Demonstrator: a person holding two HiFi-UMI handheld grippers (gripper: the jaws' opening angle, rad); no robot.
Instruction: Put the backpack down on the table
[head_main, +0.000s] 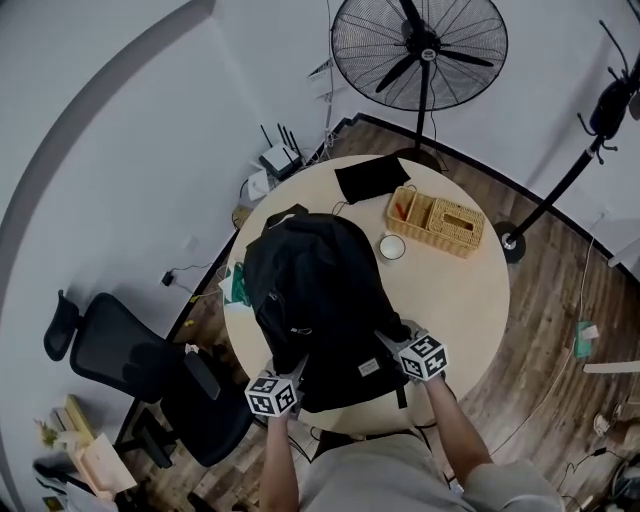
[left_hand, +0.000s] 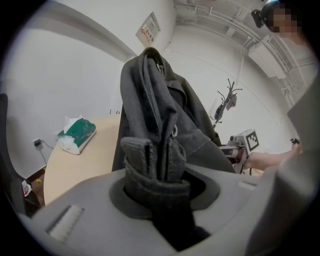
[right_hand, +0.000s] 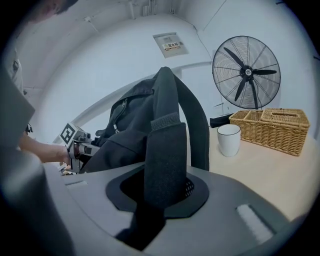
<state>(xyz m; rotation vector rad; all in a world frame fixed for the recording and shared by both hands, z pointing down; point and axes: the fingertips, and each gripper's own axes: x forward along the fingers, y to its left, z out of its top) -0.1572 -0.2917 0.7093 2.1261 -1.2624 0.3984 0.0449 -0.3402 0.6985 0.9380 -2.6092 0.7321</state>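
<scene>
A black backpack lies across the near left part of the round wooden table. My left gripper is shut on a folded edge of the backpack at its near left corner. My right gripper is shut on a padded shoulder strap at the near right corner. In the left gripper view the bag's body rises upright ahead of the jaws, with the right gripper's marker cube beyond it. The backpack's lower end hangs over the table's near edge.
A wicker basket and a white cup stand behind the bag on the right. A black cloth lies at the far edge, a green tissue pack at the left. An office chair stands left, a floor fan behind.
</scene>
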